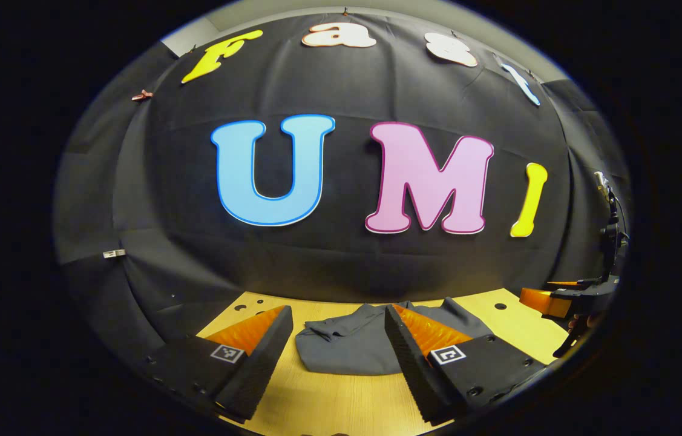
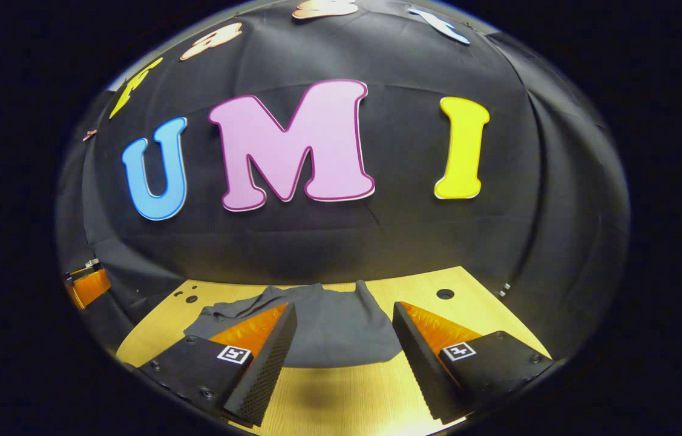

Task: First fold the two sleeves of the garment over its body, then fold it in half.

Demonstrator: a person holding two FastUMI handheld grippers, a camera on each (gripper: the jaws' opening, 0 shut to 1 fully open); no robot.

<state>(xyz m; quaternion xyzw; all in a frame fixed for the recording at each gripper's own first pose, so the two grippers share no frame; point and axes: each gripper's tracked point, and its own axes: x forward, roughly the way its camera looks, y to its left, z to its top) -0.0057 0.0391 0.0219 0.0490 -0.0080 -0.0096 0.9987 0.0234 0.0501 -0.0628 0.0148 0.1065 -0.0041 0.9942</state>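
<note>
A dark grey garment [image 1: 347, 348] lies folded into a compact bundle on the wooden table [image 1: 328, 406], close to the far edge. In the left gripper view my left gripper [image 1: 337, 318] hangs open above its near part, with nothing between the fingers. The right gripper [image 1: 549, 300] shows at the far right of that view, off the cloth. In the right gripper view the same garment [image 2: 334, 330] lies ahead, and my right gripper [image 2: 344, 312] is open above it and holds nothing. The left gripper [image 2: 86, 284] appears at the left edge.
The table [image 2: 437, 284] has small round holes near its far corners, one hole [image 2: 445, 293] at the right. The black cloth wall [image 1: 341, 254] rises right behind the table's far edge. Bare wood lies in front of the garment.
</note>
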